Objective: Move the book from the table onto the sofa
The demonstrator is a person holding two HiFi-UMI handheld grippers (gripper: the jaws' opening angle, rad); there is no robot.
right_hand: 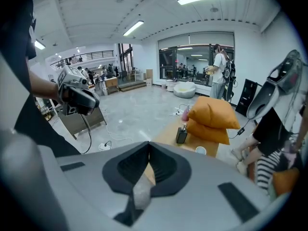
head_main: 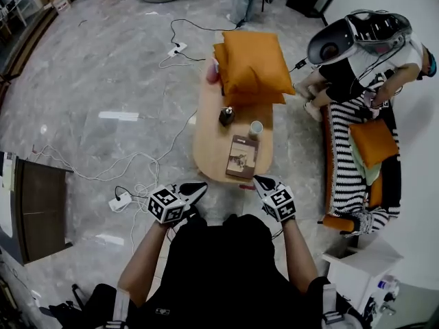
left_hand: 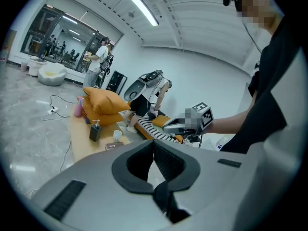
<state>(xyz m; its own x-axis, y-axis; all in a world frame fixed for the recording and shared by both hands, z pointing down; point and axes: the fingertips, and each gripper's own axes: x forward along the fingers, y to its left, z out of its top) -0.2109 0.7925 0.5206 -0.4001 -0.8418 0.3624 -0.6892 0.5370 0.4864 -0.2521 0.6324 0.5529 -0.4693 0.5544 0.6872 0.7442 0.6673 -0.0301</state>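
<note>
We note the brown rectangular book [head_main: 242, 156] lying flat near the near end of the oval wooden table [head_main: 208, 146]. Left gripper [head_main: 199, 188] and right gripper [head_main: 259, 181] hang at that end, apart from the book — both jaws pressed together, nothing held.

The book [left_hand: 112, 146], at seven o'clock of the cup [left_hand: 117, 135], was partly hidden behind the left gripper [left_hand: 154, 142]; its cover print was too small to read.
</note>
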